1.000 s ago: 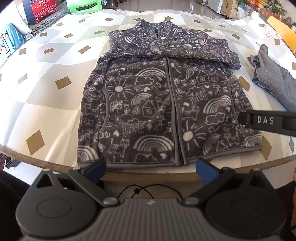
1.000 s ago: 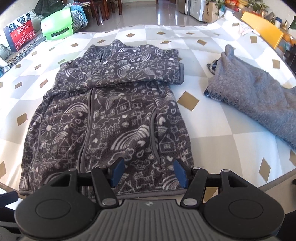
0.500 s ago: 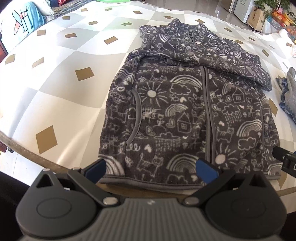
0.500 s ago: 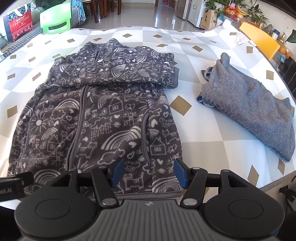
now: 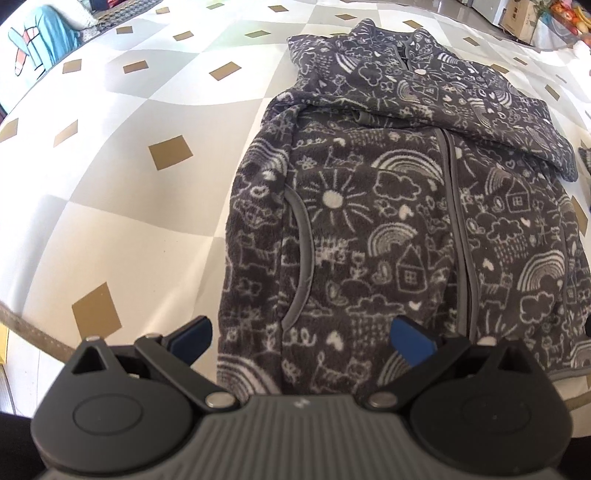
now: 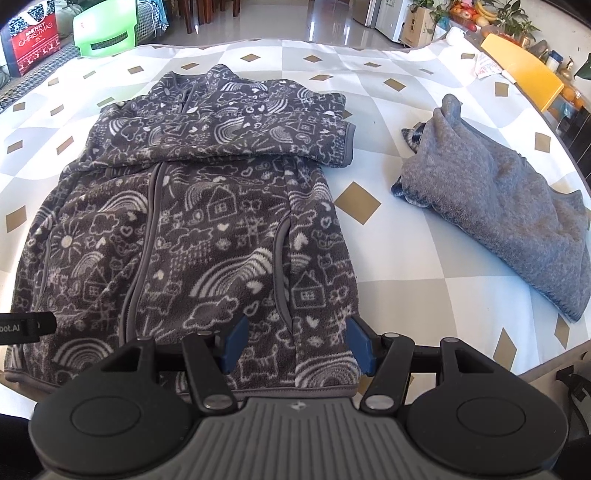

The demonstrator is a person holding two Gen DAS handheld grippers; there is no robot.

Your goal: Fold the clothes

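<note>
A dark grey fleece jacket (image 5: 388, 229) (image 6: 192, 229) with white doodle print lies flat on the table, zipped, both sleeves folded across its chest. My left gripper (image 5: 301, 338) hovers open over the jacket's bottom left corner, blue pads wide apart with nothing between them. Over the bottom right part of the hem, my right gripper (image 6: 295, 345) stands open, its pads apart above the fabric and gripping nothing. The left gripper's side also shows at the left edge of the right wrist view.
A plain grey fleece garment (image 6: 495, 210) lies crumpled to the jacket's right. The table cloth (image 6: 399, 258) has a white, grey and gold diamond pattern. Its near edge runs just below the hem. A green stool (image 6: 105, 33) and a red bag (image 6: 31, 37) stand beyond.
My left gripper has shifted left and lower, now over the jacket's bottom left corner. The right gripper has barely moved. The jacket lies as before.
</note>
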